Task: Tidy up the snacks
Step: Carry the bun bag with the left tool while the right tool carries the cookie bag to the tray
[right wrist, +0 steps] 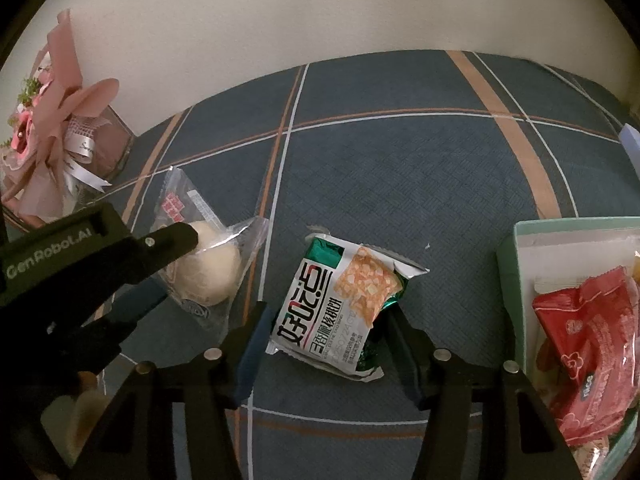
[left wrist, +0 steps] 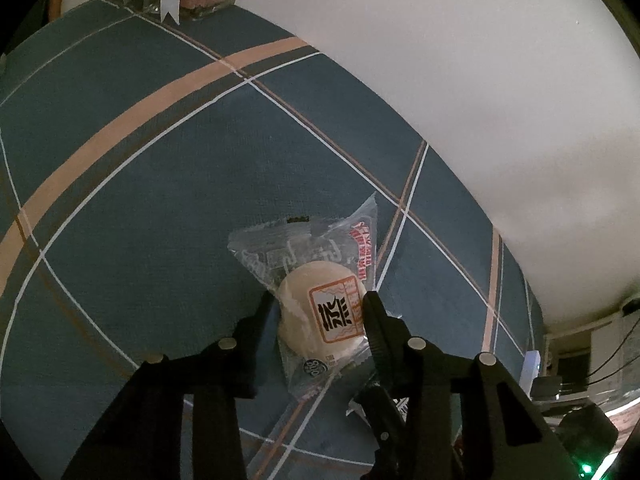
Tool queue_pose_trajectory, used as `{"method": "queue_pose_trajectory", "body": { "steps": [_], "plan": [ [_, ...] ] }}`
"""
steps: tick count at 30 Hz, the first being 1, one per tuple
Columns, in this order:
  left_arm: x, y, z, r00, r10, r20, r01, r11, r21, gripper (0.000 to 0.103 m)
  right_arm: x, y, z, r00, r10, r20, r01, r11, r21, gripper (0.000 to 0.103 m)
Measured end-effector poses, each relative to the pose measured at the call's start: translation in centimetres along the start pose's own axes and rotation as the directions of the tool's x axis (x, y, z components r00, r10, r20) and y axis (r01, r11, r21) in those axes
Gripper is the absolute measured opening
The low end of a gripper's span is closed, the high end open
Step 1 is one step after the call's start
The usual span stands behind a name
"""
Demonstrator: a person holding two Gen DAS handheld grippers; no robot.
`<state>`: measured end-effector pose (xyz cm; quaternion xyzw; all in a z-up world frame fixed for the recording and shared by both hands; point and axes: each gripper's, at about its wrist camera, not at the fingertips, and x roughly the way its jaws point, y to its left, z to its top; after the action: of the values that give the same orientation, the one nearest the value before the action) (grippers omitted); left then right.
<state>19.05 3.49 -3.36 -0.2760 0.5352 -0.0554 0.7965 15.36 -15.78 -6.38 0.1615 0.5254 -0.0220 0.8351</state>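
Left wrist view: round bun pkt [left wrist: 324,312] is lying on the plaid cloth [left wrist: 140,200] w/ left gripper [left wrist: 318,308] fingers straddling it, partly open, touching wrapper, not clamped (my read). Right gripper [right wrist: 328,320] is gaping wide round the walnut-cookie pkt [right wrist: 340,312], no contact. Green box [right wrist: 516,280] at 3 o'clock is holding the red pkt [right wrist: 588,344]; two snacks left to go.

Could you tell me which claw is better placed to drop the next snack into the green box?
Right. The right claw straddles the white-and-green cracker packet, with the pale green box just to its right. The left claw flanks the clear-wrapped round bun, farther from the box.
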Motion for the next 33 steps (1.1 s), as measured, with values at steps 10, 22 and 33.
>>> {"method": "queue_pose_trajectory", "body": {
  "steps": [10,22,33],
  "plan": [
    [-0.7,-1.1,-0.1,1.0,0.004,-0.009,-0.004,1.0,-0.017,0.043,-1.2,-0.4,0.6,1.0,-0.009,0.01,0.009,1.0,0.0,0.037],
    [-1.3,0.6,-0.8,0.987,0.156,-0.045,-0.157,0.987,-0.024,0.043,-1.3,-1.9,1.5,0.999,0.039,-0.003,-0.039,0.998,0.051,0.039],
    [-1.0,1.6,-1.0,0.982,0.187,-0.041,-0.188,0.982,-0.021,0.043,1.0,0.5,0.5,1.0,-0.021,-0.011,0.021,1.0,-0.012,0.069]
  ]
}}
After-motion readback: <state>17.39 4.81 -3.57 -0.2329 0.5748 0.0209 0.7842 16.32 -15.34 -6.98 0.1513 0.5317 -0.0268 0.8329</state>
